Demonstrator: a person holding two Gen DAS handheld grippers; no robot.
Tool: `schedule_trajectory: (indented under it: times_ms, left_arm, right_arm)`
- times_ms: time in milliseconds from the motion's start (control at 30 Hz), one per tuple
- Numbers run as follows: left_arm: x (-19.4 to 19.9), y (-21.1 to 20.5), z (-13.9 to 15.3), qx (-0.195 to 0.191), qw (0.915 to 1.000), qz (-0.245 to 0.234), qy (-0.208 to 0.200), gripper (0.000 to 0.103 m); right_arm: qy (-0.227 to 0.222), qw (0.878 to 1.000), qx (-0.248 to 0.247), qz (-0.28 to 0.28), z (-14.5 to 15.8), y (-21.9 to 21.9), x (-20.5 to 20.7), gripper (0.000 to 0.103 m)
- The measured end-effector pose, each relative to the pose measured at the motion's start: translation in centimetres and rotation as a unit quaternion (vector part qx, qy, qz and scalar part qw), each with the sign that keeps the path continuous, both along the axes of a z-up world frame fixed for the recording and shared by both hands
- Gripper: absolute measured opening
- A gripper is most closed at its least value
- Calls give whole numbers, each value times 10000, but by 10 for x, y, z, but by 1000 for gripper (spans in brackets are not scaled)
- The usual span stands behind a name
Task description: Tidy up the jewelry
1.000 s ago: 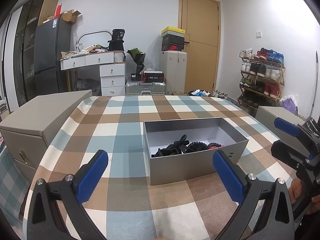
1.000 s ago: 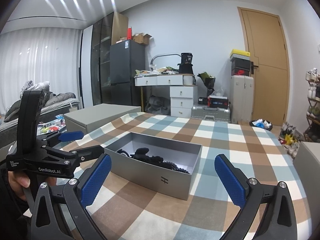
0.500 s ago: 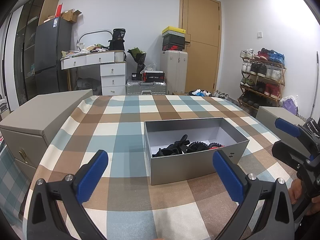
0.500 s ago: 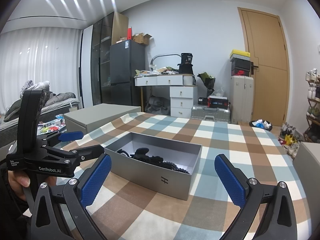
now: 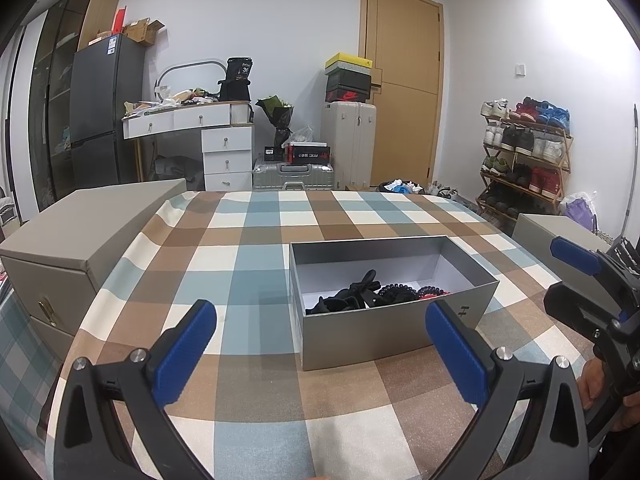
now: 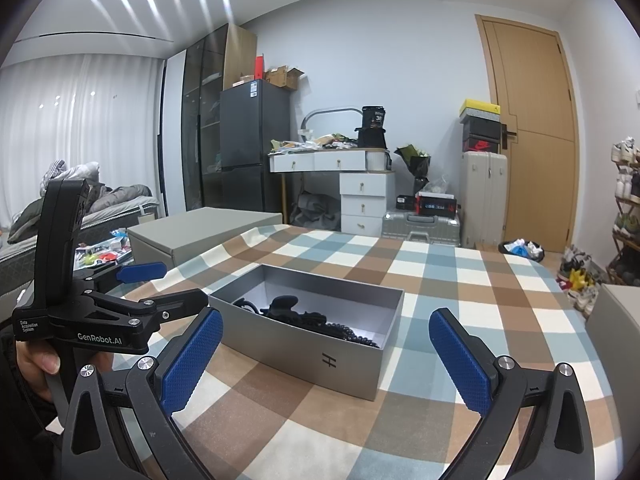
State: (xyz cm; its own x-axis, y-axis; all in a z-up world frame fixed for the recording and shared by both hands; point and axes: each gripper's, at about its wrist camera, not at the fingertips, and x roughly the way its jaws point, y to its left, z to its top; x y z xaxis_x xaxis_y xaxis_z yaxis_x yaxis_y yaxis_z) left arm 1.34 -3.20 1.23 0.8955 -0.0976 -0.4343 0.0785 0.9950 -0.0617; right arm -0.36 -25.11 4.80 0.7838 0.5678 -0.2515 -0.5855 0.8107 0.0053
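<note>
An open grey box (image 5: 384, 330) stands on the checked tablecloth (image 5: 256, 272); it also shows in the right wrist view (image 6: 320, 354). Inside lies a dark tangle of black items and beaded strands (image 5: 372, 294), with a bit of red at its right end, also seen in the right wrist view (image 6: 308, 318). My left gripper (image 5: 320, 354) is open and empty, just in front of the box. My right gripper (image 6: 326, 360) is open and empty, near the box's front corner. Each gripper shows in the other's view: the right one (image 5: 592, 288), the left one (image 6: 132, 300).
A closed grey box (image 5: 80, 236) sits at the table's left edge and another (image 5: 560, 230) at the right edge. Beyond the table are a white drawer desk (image 5: 216, 140), a dark fridge (image 5: 104, 112), suitcases, a wooden door and a shoe rack (image 5: 524, 160).
</note>
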Motion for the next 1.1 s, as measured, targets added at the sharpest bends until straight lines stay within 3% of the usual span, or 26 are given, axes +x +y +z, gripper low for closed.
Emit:
schedule_trajectory:
  times_ms: [1100]
  left_arm:
    - [1, 0, -1, -8, 10000, 30, 82, 102]
  right_arm:
    - [-20, 10000, 6, -19, 1, 0, -2, 103]
